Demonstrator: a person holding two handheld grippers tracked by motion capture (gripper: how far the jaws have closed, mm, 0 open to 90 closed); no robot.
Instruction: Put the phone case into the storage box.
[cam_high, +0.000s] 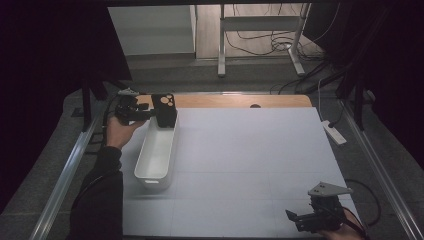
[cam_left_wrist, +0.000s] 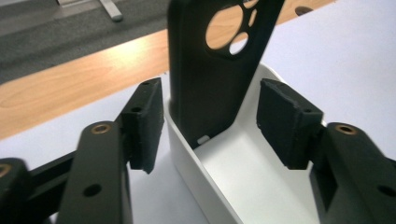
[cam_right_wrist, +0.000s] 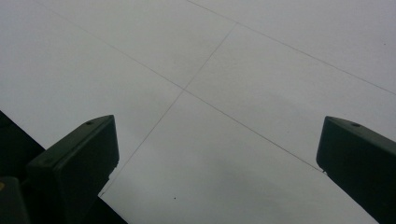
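While it stands upright at the far end of the long white plastic bin (cam_high: 156, 152), the black rubbery phone case (cam_left_wrist: 210, 70) sits between the left gripper (cam_left_wrist: 210, 123) pads, untouched; jaws parted. At five o'clock, the right gripper (cam_high: 300, 218) hangs wide apart over the white table (cam_high: 250, 160).

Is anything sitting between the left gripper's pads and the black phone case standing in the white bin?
Nothing visible. The black phone case leans upright against the end wall of the white plastic bin, with open air between it and the left gripper pads.
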